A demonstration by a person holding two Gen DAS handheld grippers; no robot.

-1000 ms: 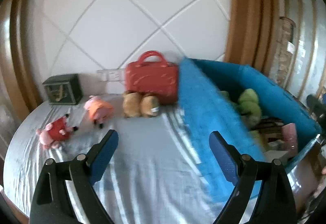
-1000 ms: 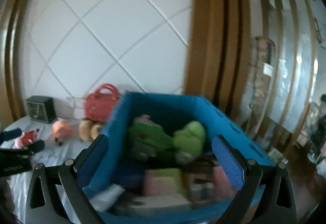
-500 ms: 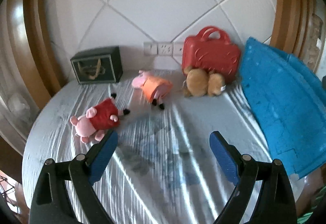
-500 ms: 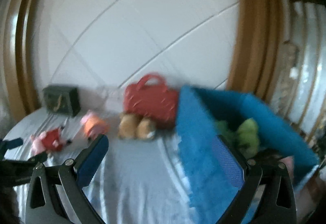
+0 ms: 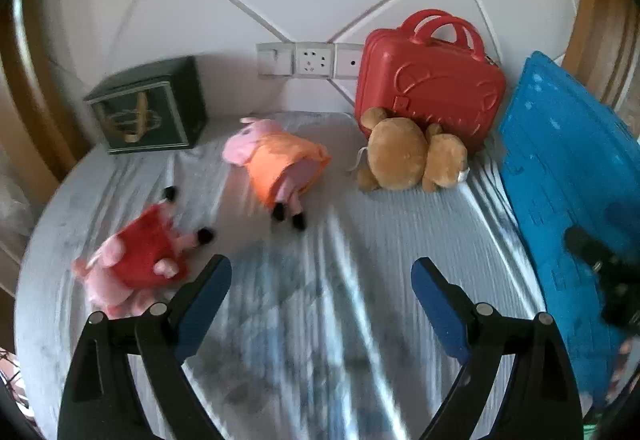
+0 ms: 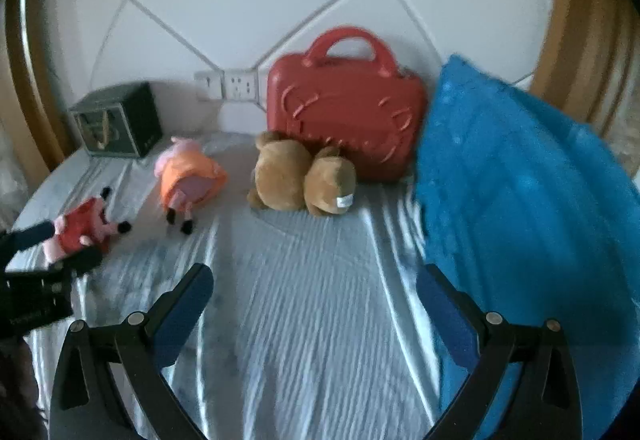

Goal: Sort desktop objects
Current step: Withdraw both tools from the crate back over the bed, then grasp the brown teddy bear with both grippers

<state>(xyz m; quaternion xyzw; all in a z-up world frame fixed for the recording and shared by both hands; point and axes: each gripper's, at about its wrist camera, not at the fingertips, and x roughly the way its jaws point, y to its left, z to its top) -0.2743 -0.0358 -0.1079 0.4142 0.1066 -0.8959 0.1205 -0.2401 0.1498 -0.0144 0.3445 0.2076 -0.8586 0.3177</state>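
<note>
Nearest, the left claw hangs over the round tabletop, its blue pads spread wide with nothing between them. The right claw is likewise spread and empty, above bare grey-blue cloth.

Landmark: the red toy suitcase, upright against the white panelled wall at the far side of the tabletop.

Near left of the suitcase, just beyond the left claw's left finger, lies a pink pig plush in a red dress, on its side; whether the finger touches it cannot be told.

Farther back, left of the suitcase and well apart from it, a second pig plush in an orange dress lies with its black feet pointing toward the viewer.

Directly in front of the suitcase, touching its lower face, a brown bear plush lies slumped, a white tag at its right side.

To the right of the suitcase and just beside it rises the wall of a blue storage bin, which runs forward past the right claw's right finger.

Far left of the suitcase, at the back edge, stands a dark green box with gold trim.

On the wall just left of the suitcase sits a white socket strip.
</note>
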